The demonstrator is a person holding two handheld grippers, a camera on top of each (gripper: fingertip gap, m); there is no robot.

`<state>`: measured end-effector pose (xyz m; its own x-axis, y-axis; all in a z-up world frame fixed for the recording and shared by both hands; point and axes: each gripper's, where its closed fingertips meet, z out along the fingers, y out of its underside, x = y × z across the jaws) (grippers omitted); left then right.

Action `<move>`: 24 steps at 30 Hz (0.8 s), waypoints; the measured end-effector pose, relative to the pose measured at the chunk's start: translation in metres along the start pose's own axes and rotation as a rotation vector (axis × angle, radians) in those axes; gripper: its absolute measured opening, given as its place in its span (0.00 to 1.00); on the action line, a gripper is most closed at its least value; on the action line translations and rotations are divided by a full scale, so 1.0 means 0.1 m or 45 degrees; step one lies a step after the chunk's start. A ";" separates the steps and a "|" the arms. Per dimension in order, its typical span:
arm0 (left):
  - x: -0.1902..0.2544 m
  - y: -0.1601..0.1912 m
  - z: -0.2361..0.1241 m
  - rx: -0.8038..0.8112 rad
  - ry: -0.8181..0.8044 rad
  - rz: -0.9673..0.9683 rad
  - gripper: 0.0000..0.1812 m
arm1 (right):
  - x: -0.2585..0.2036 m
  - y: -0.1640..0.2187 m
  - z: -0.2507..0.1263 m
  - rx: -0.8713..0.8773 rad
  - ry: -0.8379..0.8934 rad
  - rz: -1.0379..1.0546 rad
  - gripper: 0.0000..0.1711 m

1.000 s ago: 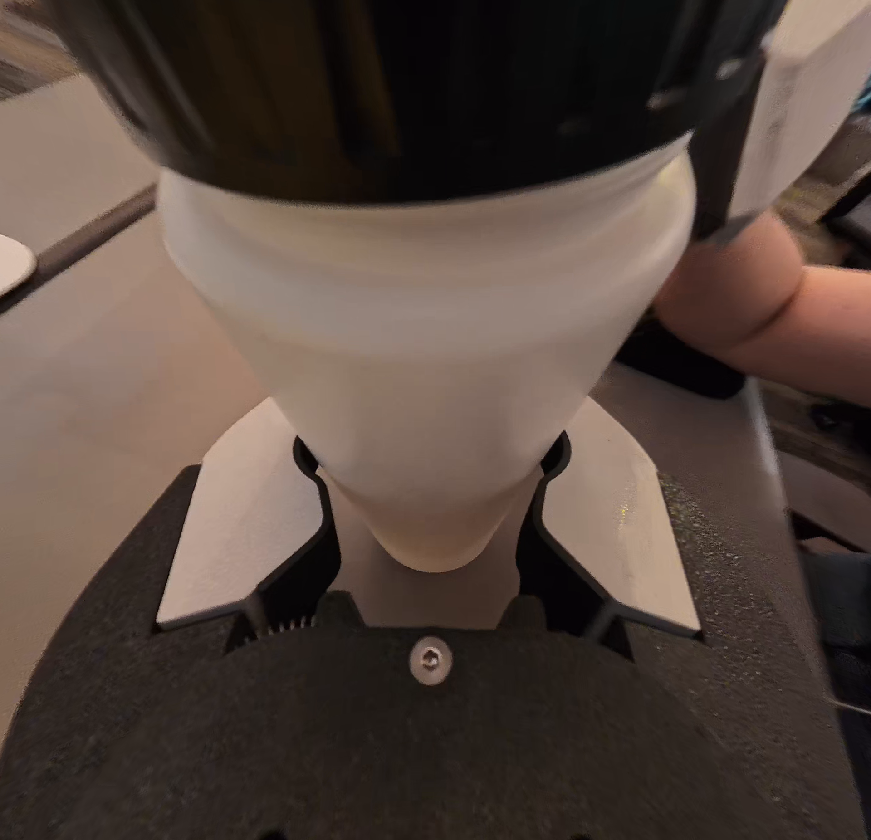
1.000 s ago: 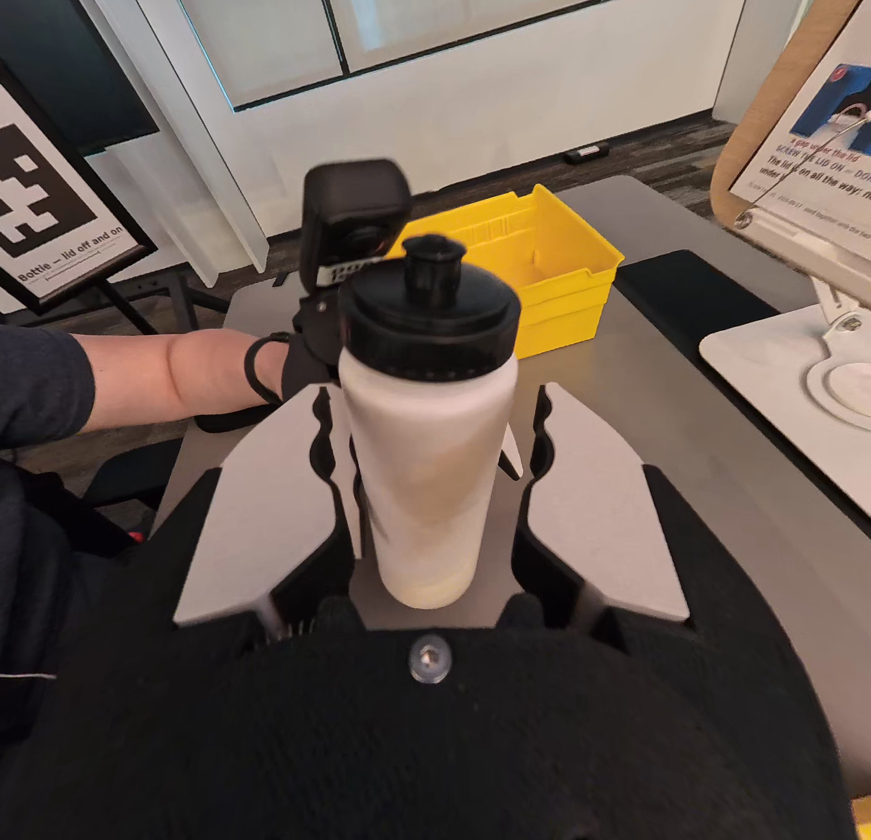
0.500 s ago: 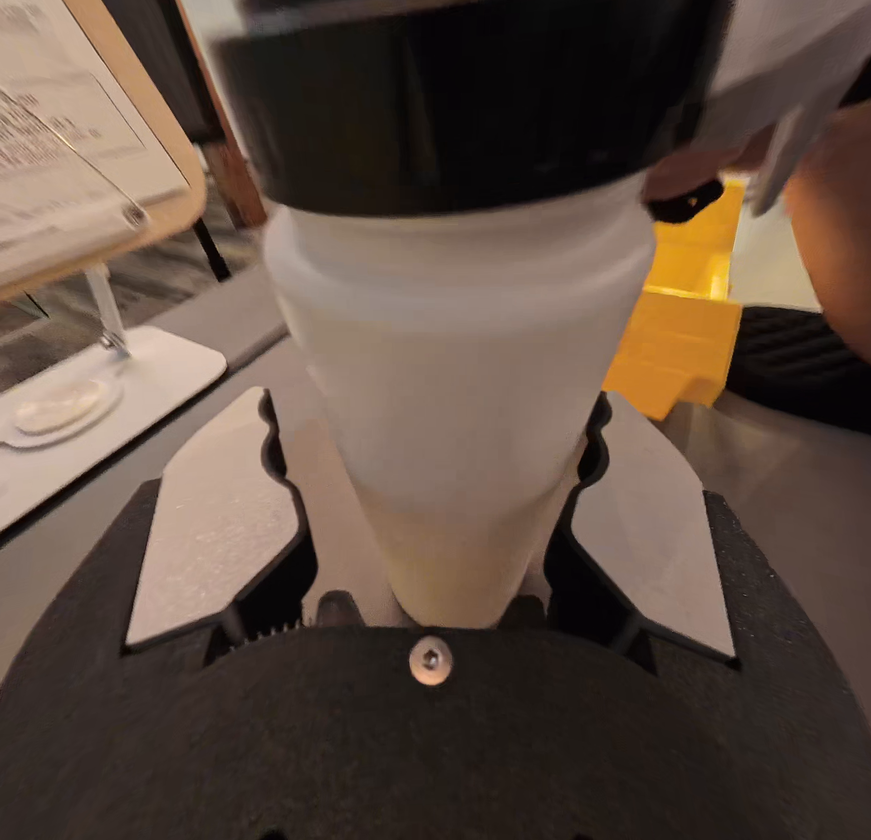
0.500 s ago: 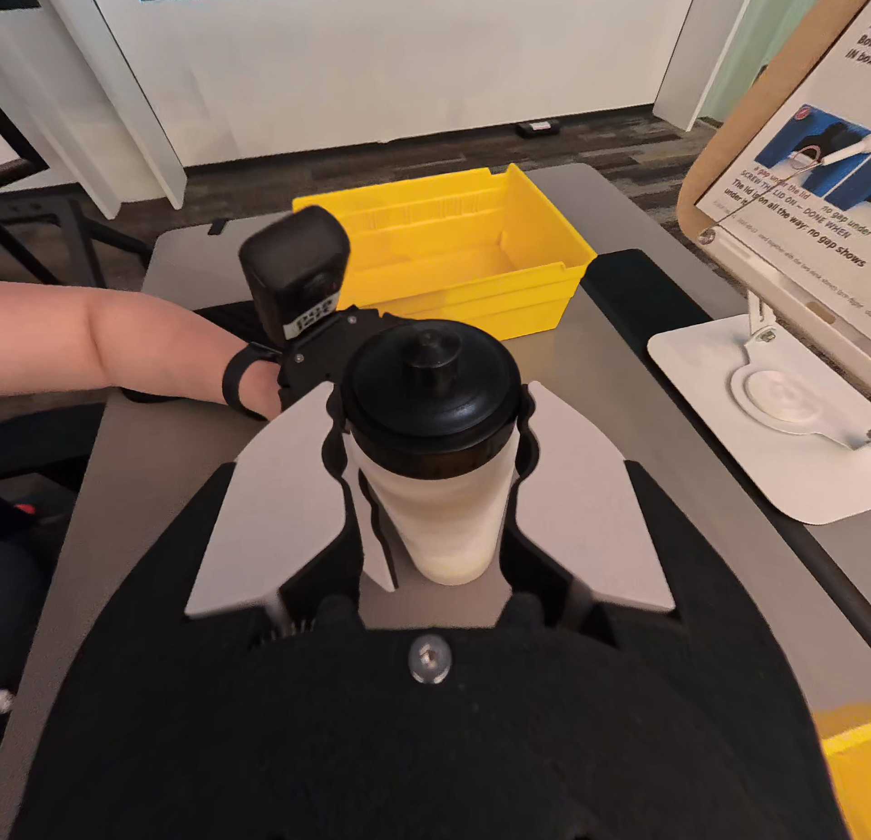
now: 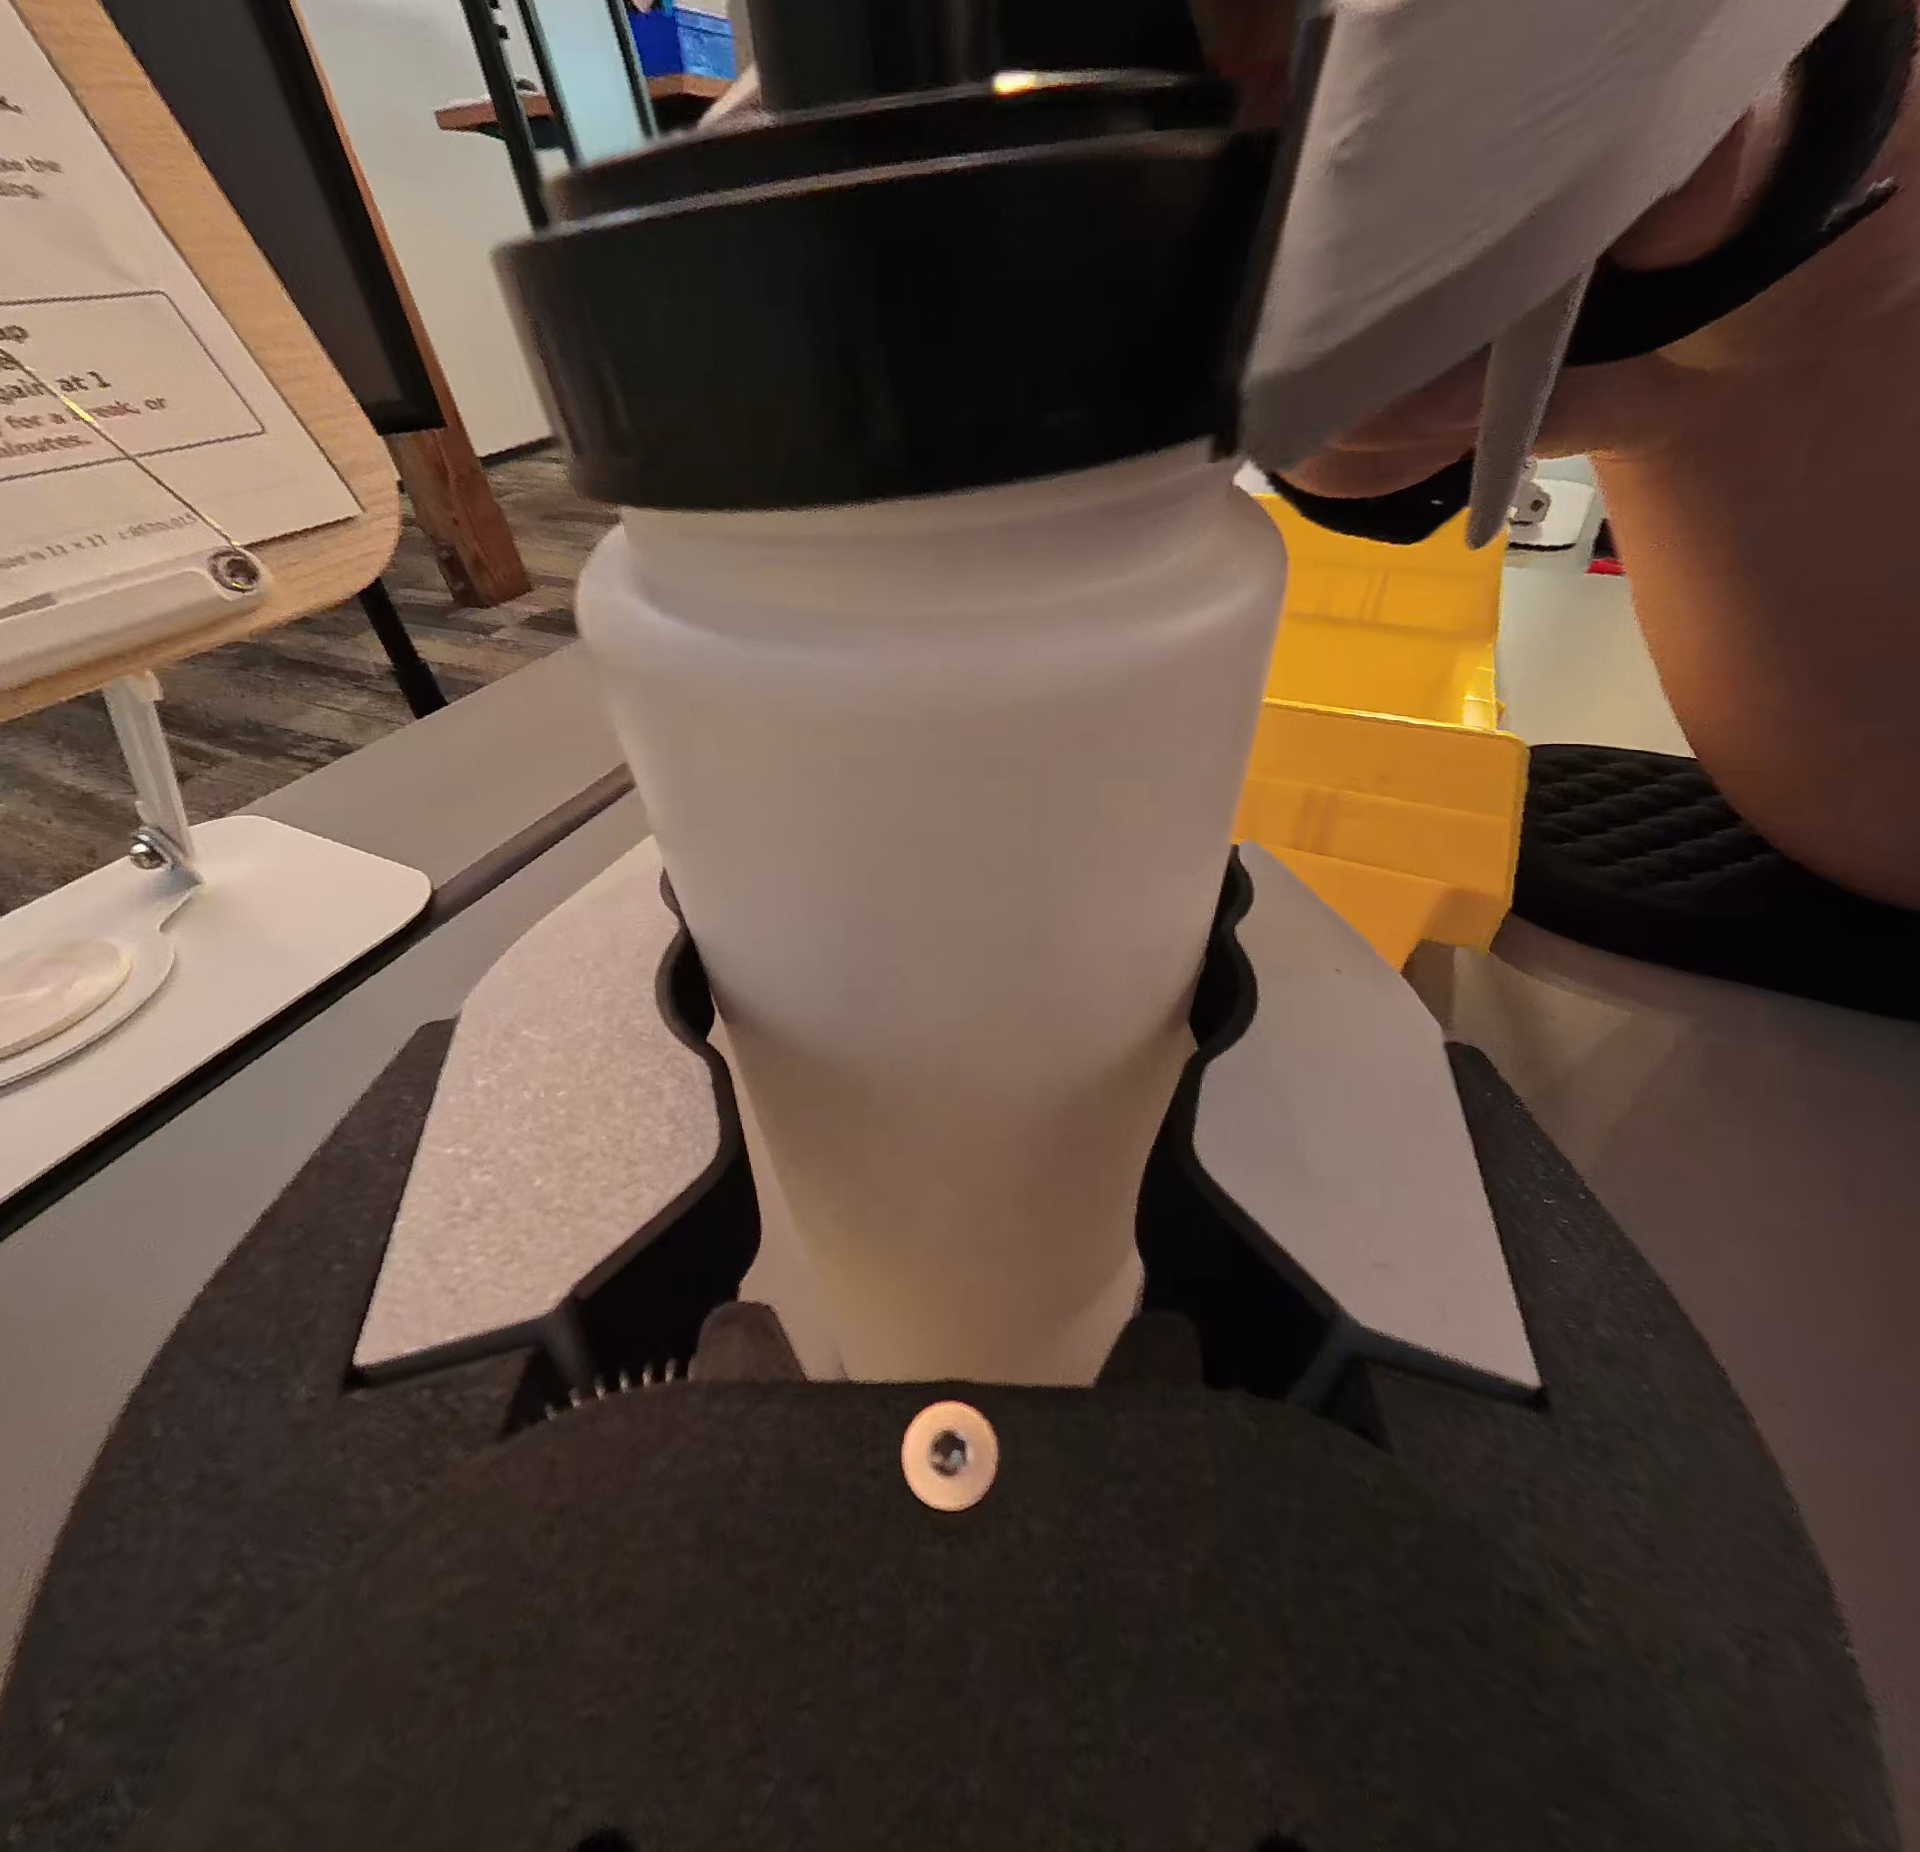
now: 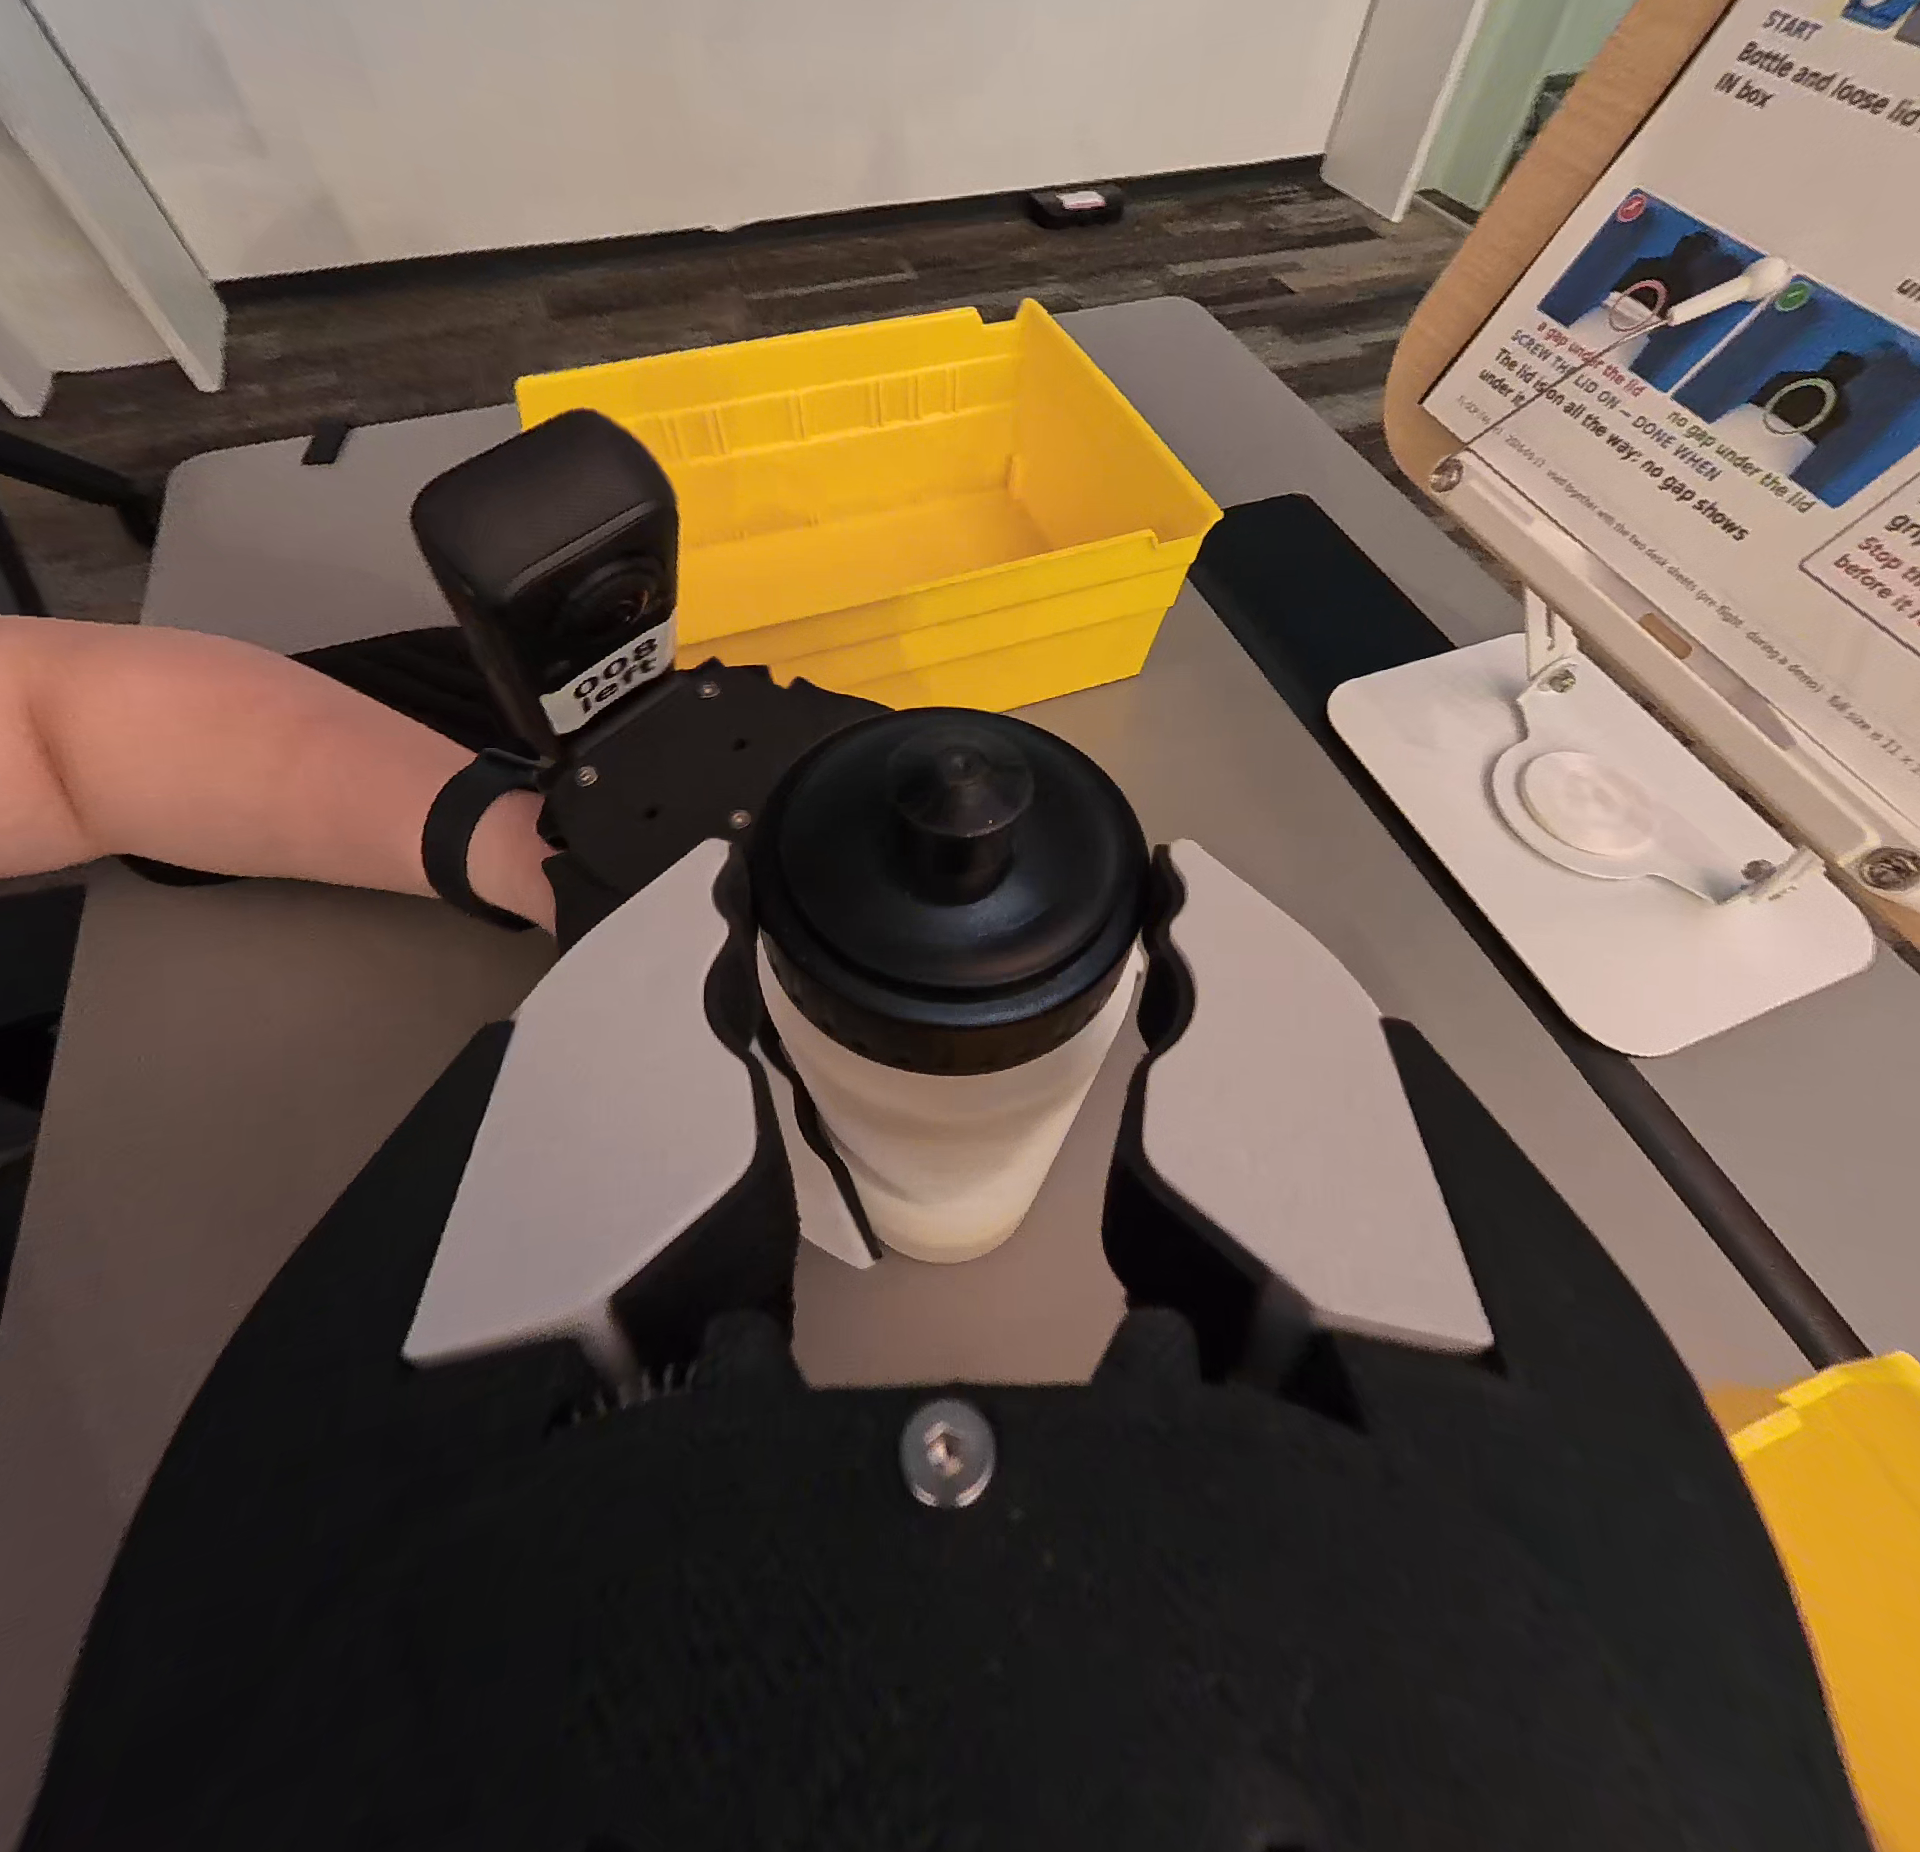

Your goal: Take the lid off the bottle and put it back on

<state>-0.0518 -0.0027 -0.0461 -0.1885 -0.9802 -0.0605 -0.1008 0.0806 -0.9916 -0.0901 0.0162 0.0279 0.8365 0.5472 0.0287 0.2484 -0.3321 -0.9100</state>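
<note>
With the left gripper [image 5: 951,1054] closed on the body of the white bottle [image 5: 935,867] standing on the table [image 6: 260,1054], and the right gripper [image 6: 948,955] closed around the black lid [image 6: 951,898], a weak lower grip could let the bottle turn with the lid.

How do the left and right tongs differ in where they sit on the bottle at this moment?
The left tongs sit low, closed on the white bottle body; the right tongs sit high, flanking the black lid. In the right wrist view, the left tongs come in from the side, while the right tongs look down from above. The right fingers appear at the lid's edge, but contact is unclear. Both address the same upright bottle on the grey table.
</note>
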 end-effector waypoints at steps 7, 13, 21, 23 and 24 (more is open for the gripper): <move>0.46 0.00 -0.06 -0.025 0.420 0.040 0.51 | -0.30 0.08 -0.20 0.048 -0.436 -0.184 0.43; 0.61 0.01 -0.11 -0.048 0.497 0.049 0.51 | -0.46 0.10 -0.30 0.133 -0.637 -0.221 0.42; 0.35 0.03 -0.06 -0.097 0.216 0.030 0.51 | -0.21 -0.04 -0.17 -0.060 -0.070 0.021 0.49; 0.32 0.04 -0.05 -0.110 0.182 0.022 0.51 | -0.22 0.01 -0.15 -0.111 -0.036 0.031 0.42; 0.32 0.04 -0.05 -0.115 0.183 0.023 0.51 | -0.22 0.01 -0.15 -0.116 -0.029 0.027 0.42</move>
<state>-0.0633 -0.0333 -0.0513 -0.3278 -0.9432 -0.0547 -0.1828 0.1201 -0.9758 -0.1006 -0.0077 0.0327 0.8308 0.5565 -0.0003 0.2755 -0.4118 -0.8687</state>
